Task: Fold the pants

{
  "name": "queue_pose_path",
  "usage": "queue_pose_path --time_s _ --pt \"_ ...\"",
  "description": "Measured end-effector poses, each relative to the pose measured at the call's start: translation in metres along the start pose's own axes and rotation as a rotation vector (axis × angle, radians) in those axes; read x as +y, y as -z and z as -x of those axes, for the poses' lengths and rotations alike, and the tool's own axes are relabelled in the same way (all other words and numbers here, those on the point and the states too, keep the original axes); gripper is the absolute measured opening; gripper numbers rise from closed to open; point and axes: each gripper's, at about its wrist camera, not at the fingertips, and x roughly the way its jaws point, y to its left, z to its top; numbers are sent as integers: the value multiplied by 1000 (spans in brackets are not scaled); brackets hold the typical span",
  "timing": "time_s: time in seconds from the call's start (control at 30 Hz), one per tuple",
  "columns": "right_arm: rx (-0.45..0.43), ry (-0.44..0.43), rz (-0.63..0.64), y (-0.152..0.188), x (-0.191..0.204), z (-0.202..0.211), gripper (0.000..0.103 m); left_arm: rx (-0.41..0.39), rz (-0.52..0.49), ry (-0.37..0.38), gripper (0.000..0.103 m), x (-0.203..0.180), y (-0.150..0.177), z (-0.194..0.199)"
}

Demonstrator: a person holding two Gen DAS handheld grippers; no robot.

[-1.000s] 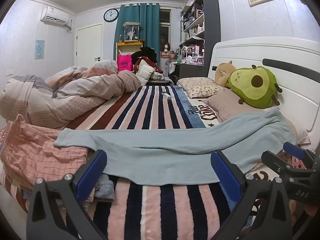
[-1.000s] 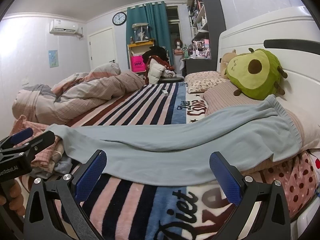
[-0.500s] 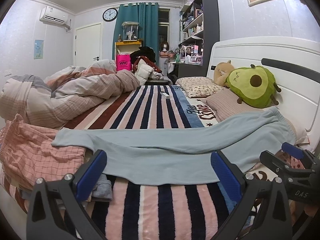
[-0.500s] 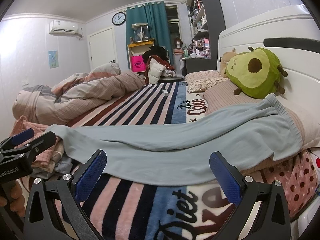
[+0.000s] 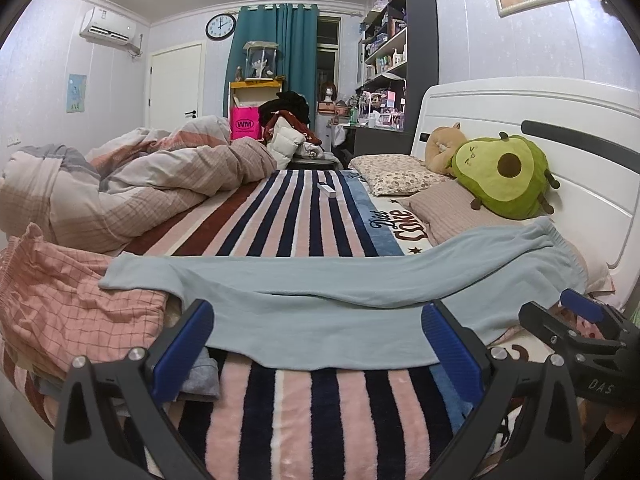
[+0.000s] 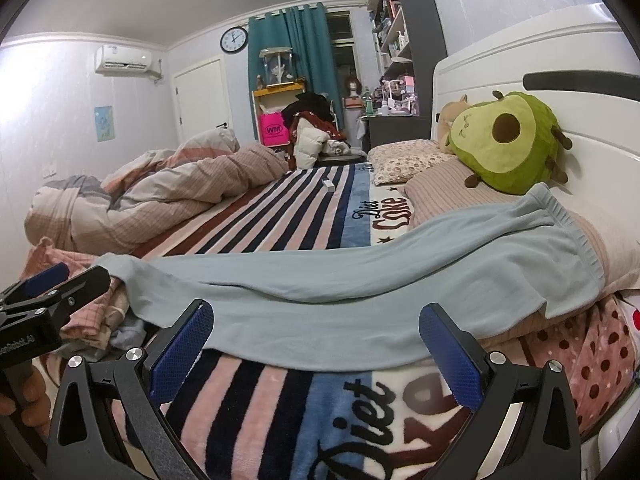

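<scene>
Pale blue pants (image 5: 320,300) lie spread across the striped blanket (image 5: 280,216); both grippers' jaws released.

Count on the bed

One pair of pants (image 5: 320,304), two pillows (image 5: 396,174), two plush toys (image 5: 504,176), one duvet (image 5: 132,188), two tongs (image 5: 320,344).

A green avocado-shaped plush toy (image 5: 505,176) is leaning against the white headboard (image 5: 520,112) at right. A rumpled pink-and-beige checked duvet (image 5: 132,184) is lying at far left on the striped fleece blanket (image 5: 280,208). A round black-rimmed wall clock (image 5: 221,27) is hanging beside the teal curtain (image 5: 280,48).
</scene>
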Motion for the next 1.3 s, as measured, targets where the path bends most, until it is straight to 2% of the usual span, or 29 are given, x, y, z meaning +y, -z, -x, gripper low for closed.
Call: queue_pose_path --time_s 0.13,0.23,0.3,0.43,0.53,0.67,0.8,0.9,0.97,1.07,1.13,1.2,1.27,1.3 --pt "-21 -10 3 -3 -6 1 102 7 -25 -15 102 -3 0 -5" --pt "-36 64 74 -2 -10 1 102 32 -32 -14 102 -1 1 -17" --pt "-12 96 78 1 -23 -5 102 62 -15 14 102 5 3 -28" --pt "75 124 12 18 -67 -24 102 145 62 77 102 24 16 -60" --pt "156 76 -83 36 -103 -41 101 222 124 113 102 34 31 -91" --pt "249 19 -209 59 -140 -68 89 317 184 119 102 43 55 -134" --pt "239 24 -249 68 -163 -83 83 382 239 135 101 48 72 -167" --pt "165 11 -282 60 -172 -80 72 403 257 133 90 50 77 -184" --pt "121 23 -283 54 -174 -77 72 409 260 132 87 50 78 -193" --pt "140 28 -306 47 -184 -86 72 407 265 135 82 52 76 -205" --pt "140 9 -323 45 -189 -92 55 405 259 114 60 52 72 -211" --pt "135 -9 -314 39 -188 -97 48 406 247 104 47 52 70 -217" --pt "110 -35 -298 33 -182 -100 48 411 238 97 39 53 68 -222" --pt "101 -42 -290 31 -180 -102 45 411 232 89 30 53 68 -224"
